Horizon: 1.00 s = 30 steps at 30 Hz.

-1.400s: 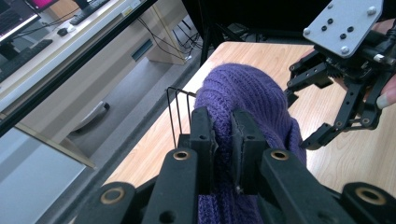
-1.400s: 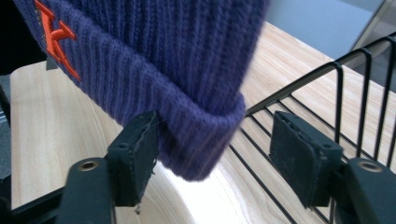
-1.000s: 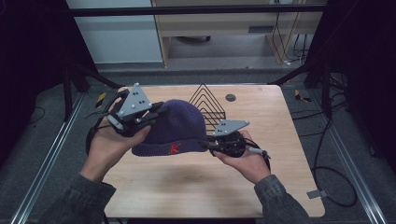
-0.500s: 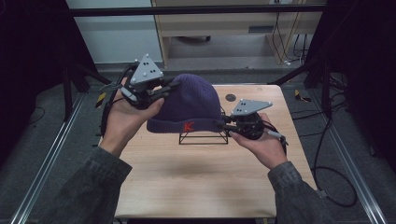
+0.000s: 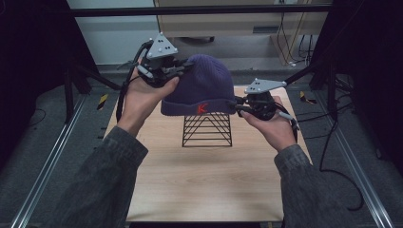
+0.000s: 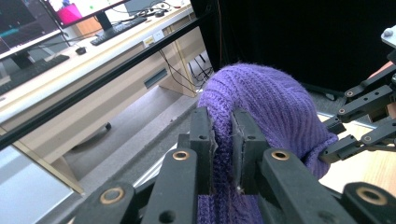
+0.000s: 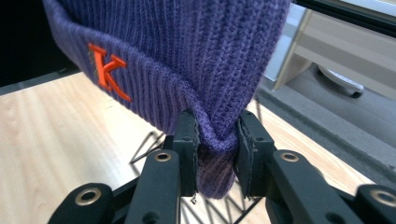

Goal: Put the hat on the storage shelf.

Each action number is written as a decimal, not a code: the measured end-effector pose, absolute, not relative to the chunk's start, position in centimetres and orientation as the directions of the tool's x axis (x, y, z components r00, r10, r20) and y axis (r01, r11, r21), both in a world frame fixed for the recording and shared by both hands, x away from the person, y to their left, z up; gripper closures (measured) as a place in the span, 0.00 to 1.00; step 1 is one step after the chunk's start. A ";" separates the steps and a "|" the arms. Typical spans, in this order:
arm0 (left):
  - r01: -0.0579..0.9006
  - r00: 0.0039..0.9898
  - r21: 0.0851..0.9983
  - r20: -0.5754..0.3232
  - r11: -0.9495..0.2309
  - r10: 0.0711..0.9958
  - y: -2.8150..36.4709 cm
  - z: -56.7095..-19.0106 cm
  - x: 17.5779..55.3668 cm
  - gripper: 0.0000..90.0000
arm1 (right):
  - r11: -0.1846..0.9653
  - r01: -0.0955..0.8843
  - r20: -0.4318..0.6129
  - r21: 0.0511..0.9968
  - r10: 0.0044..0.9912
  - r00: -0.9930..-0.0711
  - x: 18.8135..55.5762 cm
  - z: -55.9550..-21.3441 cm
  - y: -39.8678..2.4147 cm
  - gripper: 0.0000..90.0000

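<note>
We held the purple knitted beanie with an orange K point(image 5: 204, 90) pinched between left hand-held gripper point(image 5: 164, 66) and right hand-held gripper point(image 5: 237, 105), above the black wire pyramid stand point(image 5: 207, 129) on the wooden worktop point(image 5: 199, 180), seemingly not yet seated.

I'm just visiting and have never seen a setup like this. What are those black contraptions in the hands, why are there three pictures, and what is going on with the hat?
No robot here: a person holds a hand-operated gripper in each hand, each with two black jaws. The high view looks down from above the person's side of the wooden table. The other two pictures come from small cameras riding on the grippers, looking along their jaws.

The left gripper pinches the knit of a purple beanie near its crown; the right gripper pinches its folded brim. Both are shut on it, holding it in the air. An orange K is stitched on the brim.

On the table stands a black wire rack, right under the hat.
</note>
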<state>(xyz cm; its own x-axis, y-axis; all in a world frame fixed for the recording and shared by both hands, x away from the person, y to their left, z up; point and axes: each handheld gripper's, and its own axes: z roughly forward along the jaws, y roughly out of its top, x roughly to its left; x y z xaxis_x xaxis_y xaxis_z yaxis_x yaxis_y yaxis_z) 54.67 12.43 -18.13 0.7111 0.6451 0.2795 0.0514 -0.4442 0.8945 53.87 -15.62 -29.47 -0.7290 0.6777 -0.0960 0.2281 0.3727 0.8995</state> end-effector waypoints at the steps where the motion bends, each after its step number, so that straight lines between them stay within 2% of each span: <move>1: 0.055 0.709 0.895 0.278 -0.443 0.648 12.3 -18.3 55.1 0.89 | 0.367 0.231 -0.091 0.901 0.682 -0.726 54.3 -29.5 -15.6 0.80; 11: 0.076 0.720 0.896 0.254 -0.438 0.645 11.2 -19.9 58.2 0.89 | 0.374 0.270 -0.085 0.887 0.708 -0.702 56.5 -30.8 -15.6 0.80; 30: 0.106 0.725 0.873 0.260 -0.476 0.638 9.5 -21.5 59.0 0.89 | 0.394 0.319 -0.066 0.862 0.711 -0.700 56.1 -32.7 -17.3 0.80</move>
<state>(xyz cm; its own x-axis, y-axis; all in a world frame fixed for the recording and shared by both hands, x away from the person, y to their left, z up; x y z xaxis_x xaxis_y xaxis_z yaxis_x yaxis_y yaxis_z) 58.96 9.54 -21.51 0.7248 0.6381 0.2598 0.1065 -0.4763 0.8728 56.15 -17.27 -32.67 -0.7002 0.7109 -0.0658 0.3189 0.3938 0.8621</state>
